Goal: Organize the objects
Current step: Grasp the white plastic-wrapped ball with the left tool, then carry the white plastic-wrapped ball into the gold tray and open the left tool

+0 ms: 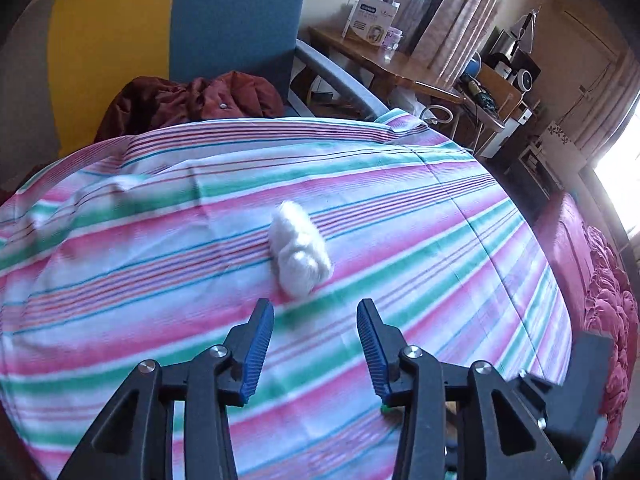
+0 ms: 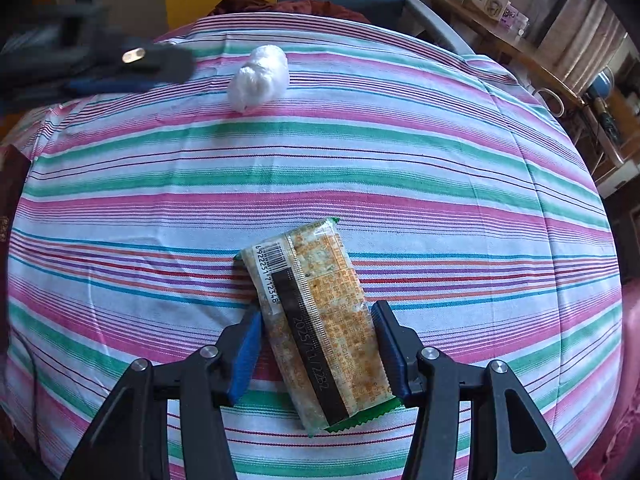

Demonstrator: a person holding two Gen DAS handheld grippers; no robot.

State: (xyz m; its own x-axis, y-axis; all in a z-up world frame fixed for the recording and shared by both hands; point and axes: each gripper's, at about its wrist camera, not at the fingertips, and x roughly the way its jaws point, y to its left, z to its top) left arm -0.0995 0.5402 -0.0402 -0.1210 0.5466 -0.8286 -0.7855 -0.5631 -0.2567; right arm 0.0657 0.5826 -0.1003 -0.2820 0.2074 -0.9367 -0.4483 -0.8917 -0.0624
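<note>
Right tool (image 2: 316, 340) clamps the snack packet (image 2: 316, 320) across its width; light, crinkly, slippery film. Left tool (image 1: 316, 344) open, empty, near the white wad (image 1: 298, 254) — soft, squashable; pinch mid-body.

White crumpled wad (image 1: 299, 249) and flat, barcode-up snack packet (image 2: 316, 320), well apart on striped cloth (image 2: 440, 168).

A pink, green and white striped cloth (image 1: 360, 208) is covering the surface, a dark red garment (image 1: 192, 100) is lying bunched at its far edge against a yellow and blue backrest (image 1: 180, 20), and a white carton (image 1: 370, 18) is sitting on a wooden table (image 1: 360, 50) far right.
</note>
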